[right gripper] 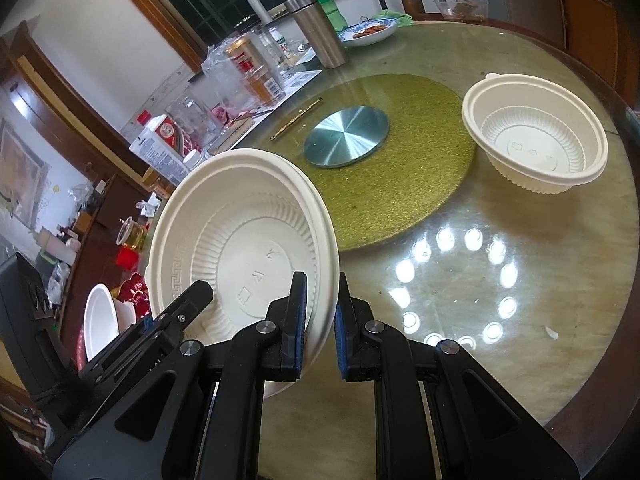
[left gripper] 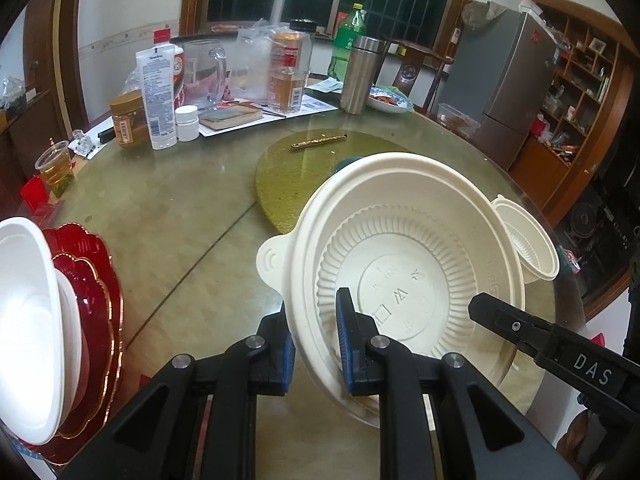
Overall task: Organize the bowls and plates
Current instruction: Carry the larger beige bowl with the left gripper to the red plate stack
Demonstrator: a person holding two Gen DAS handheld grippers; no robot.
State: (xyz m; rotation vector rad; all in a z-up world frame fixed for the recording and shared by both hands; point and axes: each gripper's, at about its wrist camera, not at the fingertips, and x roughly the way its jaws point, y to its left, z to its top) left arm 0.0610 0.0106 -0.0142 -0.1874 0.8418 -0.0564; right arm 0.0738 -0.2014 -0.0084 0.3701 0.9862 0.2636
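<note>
Both grippers hold the same large cream bowl [left gripper: 404,264], tilted above the table. My left gripper [left gripper: 316,344] is shut on its near rim; it also shows in the right wrist view [right gripper: 240,240], where my right gripper [right gripper: 320,324] is shut on its right rim. The right gripper's finger [left gripper: 520,328] shows in the left wrist view, and the left gripper's finger [right gripper: 188,304] in the right wrist view. A smaller cream bowl [right gripper: 536,140] sits on the table at the right. White bowls [left gripper: 28,320] rest on red scalloped plates [left gripper: 96,304] at the left.
A round gold mat [right gripper: 400,176] with a metal disc [right gripper: 346,136] lies at the table's centre. Bottles, jars, a steel flask [left gripper: 360,76] and a food dish [left gripper: 388,100] crowd the far side. A cup of tea [left gripper: 56,168] stands far left.
</note>
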